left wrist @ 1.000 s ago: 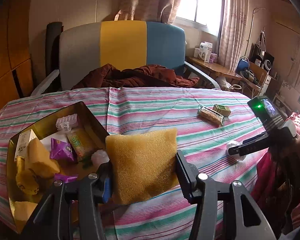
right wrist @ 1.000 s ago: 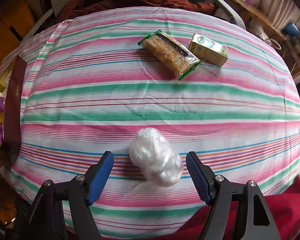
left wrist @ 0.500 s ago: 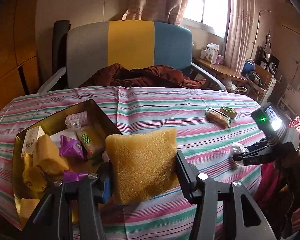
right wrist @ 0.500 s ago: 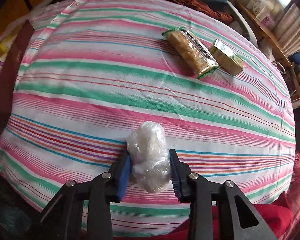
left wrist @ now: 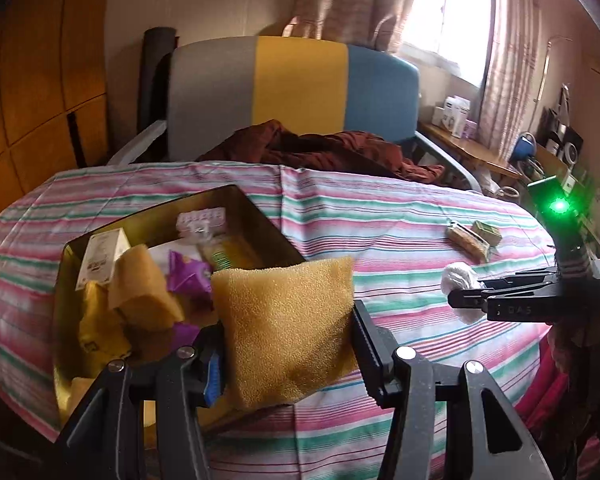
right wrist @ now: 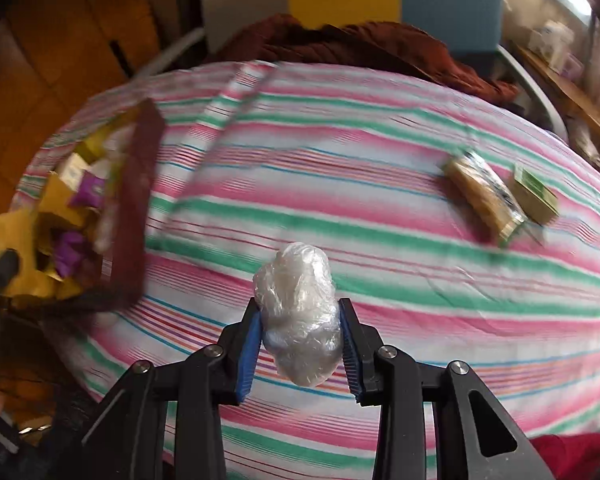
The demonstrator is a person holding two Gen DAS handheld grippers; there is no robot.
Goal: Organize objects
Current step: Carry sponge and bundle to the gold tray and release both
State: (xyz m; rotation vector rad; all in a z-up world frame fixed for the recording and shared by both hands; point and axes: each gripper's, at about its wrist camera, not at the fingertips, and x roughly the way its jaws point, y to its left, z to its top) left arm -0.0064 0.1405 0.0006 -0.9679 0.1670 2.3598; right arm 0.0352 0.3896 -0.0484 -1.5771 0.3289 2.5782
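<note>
My left gripper [left wrist: 286,320] is shut on a yellow sponge [left wrist: 292,360], held just right of the gold tin [left wrist: 260,204] and above the striped cloth. The tin holds another sponge, purple packets and small boxes. My right gripper [right wrist: 300,308] is shut on a crumpled wad of clear plastic [right wrist: 296,276] and holds it above the cloth. From the left wrist view, the right gripper [left wrist: 460,300] and its wad [left wrist: 458,276] hang at the right. The tin's dark outer wall [right wrist: 136,184] stands to the wad's left.
A cracker packet [right wrist: 484,200] and a small green box [right wrist: 536,192] lie on the cloth at the far right. A grey, yellow and blue chair [left wrist: 300,92] with a brown garment [left wrist: 320,152] stands behind the table. A red cloth lies at the near right edge.
The right gripper's jaws closed on the plastic wad, lifted it off the cloth and carried it left toward the tin. The left gripper shifted a little with the sponge still in it.
</note>
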